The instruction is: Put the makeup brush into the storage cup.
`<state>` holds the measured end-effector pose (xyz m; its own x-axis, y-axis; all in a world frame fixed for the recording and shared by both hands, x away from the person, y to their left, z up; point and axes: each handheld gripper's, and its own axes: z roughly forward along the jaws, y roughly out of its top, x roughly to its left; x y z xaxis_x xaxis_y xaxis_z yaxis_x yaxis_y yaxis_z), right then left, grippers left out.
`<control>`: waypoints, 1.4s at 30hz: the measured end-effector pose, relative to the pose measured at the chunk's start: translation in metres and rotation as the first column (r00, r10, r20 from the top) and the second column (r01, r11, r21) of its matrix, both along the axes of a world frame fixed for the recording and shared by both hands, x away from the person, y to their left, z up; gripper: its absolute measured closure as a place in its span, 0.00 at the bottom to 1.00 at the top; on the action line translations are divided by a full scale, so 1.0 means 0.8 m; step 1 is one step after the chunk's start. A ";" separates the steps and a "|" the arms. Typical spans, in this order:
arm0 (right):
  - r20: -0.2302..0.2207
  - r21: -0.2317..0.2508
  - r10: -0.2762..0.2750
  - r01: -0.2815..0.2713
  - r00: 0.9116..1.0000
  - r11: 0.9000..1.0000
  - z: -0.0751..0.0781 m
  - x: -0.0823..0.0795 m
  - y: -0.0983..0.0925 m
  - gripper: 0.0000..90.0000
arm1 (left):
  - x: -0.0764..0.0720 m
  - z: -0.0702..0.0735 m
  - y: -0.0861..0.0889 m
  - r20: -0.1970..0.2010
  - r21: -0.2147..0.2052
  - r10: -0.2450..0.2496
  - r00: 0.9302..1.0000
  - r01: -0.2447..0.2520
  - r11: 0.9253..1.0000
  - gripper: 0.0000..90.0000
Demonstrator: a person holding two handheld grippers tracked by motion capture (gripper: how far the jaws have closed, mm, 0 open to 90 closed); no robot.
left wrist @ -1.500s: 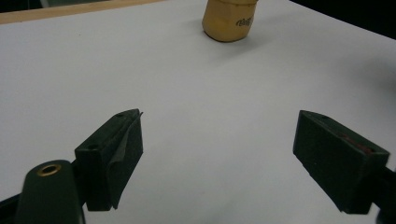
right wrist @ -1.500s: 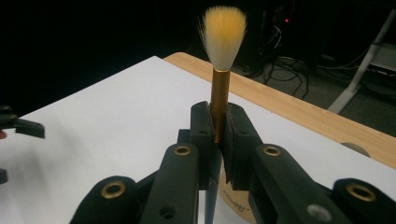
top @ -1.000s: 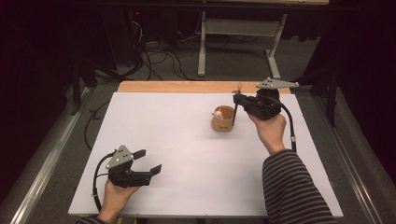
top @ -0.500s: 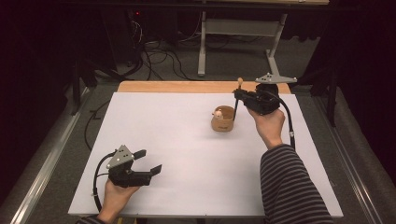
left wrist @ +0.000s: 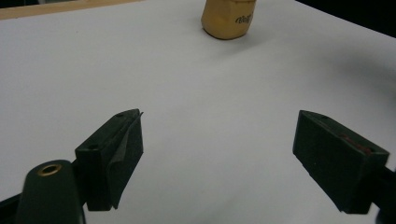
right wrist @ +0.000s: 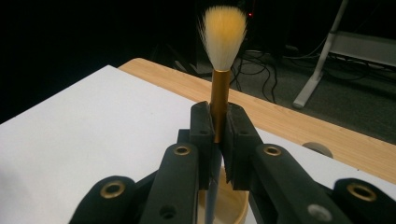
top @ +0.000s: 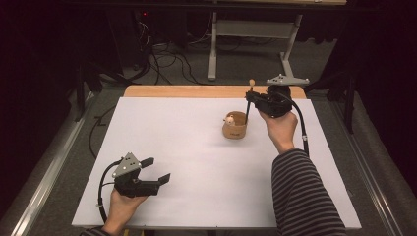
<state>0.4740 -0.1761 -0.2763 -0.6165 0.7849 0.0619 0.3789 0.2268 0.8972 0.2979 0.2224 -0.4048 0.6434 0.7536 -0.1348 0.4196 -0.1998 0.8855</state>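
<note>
My right gripper [top: 253, 100] is at the far right of the white table, shut on a makeup brush [top: 252, 83]. The brush [right wrist: 224, 32] stands nearly upright, with pale bristles on top and a gold ferrule pinched between the pads. Its dark handle runs down to the right rim of a small tan wooden cup [top: 235, 129]. Under the right gripper [right wrist: 218, 128] the cup [right wrist: 236, 207] shows its rim. A small pale round thing lies in the cup. My left gripper [top: 156, 169] rests open at the near left, and between its jaws [left wrist: 219, 154] there is only bare table. The cup [left wrist: 229, 18] stands far ahead of it.
The white table top [top: 187, 147] has a bare wooden strip [top: 196, 91] along its far edge. Beyond that edge the floor holds cables and a white table frame [top: 255, 29]. A metal rail [top: 54, 162] runs along the left side.
The right hand has turned and lifted slightly, so the brush now stands upright with its bristles above the gripper by the cup. The left gripper has stayed put.
</note>
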 end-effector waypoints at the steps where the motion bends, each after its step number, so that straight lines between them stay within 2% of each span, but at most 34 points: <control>1: 0.000 -0.009 -0.002 0.002 1.000 1.000 0.000 0.001 0.000 0.95 | 0.000 0.000 0.000 0.000 0.000 0.000 1.000 0.000 1.000 0.19; 5: 0.000 -0.005 -0.005 0.005 1.000 1.000 -0.002 0.005 0.004 0.95 | 0.000 0.000 0.000 0.000 0.001 -0.001 1.000 0.001 1.000 0.19; 13: -0.001 -0.033 -0.010 0.010 1.000 0.999 -0.010 0.012 0.016 0.95 | 0.000 0.000 0.000 -0.002 0.005 -0.003 1.000 0.003 1.000 0.19; 30: -0.013 -0.061 -0.026 0.025 1.000 0.998 -0.020 0.020 0.021 0.95 | 0.000 0.000 0.000 -0.003 0.010 -0.007 1.000 0.008 1.000 0.19; 42: -0.019 -0.101 -0.030 0.028 0.999 0.994 -0.028 0.023 0.027 0.95 | 0.000 -0.001 -0.001 -0.004 0.013 -0.009 1.000 0.010 1.000 0.19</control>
<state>0.4921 -0.1544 -0.2983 -0.5930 0.8052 -0.0059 0.4049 0.3045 0.8622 0.2980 0.2219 -0.4052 0.6500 0.7492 -0.1272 0.4208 -0.2155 0.8812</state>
